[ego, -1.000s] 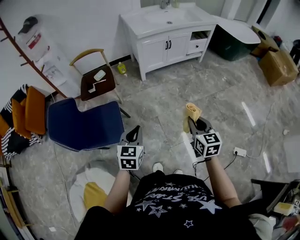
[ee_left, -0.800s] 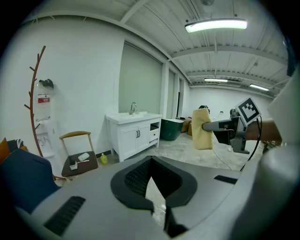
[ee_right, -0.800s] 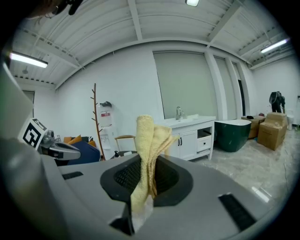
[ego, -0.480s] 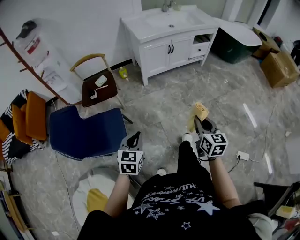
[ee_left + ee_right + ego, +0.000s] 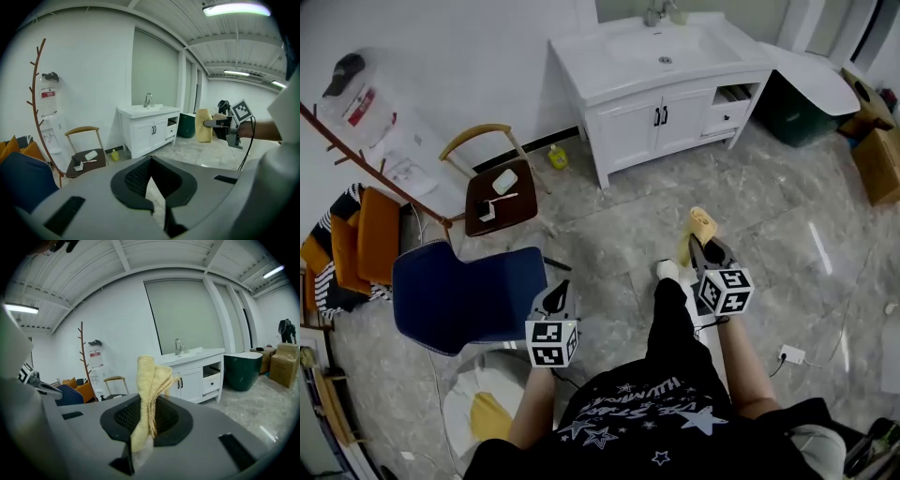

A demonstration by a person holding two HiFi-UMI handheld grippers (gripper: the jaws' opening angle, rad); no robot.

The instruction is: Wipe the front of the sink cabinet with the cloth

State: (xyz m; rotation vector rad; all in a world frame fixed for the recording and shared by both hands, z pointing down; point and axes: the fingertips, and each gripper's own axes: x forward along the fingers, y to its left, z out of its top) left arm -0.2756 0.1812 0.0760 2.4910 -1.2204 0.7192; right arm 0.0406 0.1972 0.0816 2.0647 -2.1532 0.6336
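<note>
The white sink cabinet (image 5: 661,89) stands against the far wall, with two doors with black handles and a small drawer; it also shows as the cabinet (image 5: 147,133) and the cabinet (image 5: 194,376) in the gripper views. My right gripper (image 5: 705,246) is shut on a folded yellow cloth (image 5: 700,228), which sticks up from the jaws as the cloth (image 5: 149,394). My left gripper (image 5: 560,295) is shut and holds nothing. Both are well short of the cabinet, over the marble floor.
A wooden chair (image 5: 495,187) with small items on its seat and a blue chair (image 5: 469,295) stand at the left. A yellow bottle (image 5: 556,157) sits by the cabinet's left leg. A dark green bin (image 5: 802,117) and cardboard boxes (image 5: 879,150) are at the right.
The person has stepped forward toward the cabinet, which now looks nearer. Both grippers travelled along, the right still gripping the cloth.
</note>
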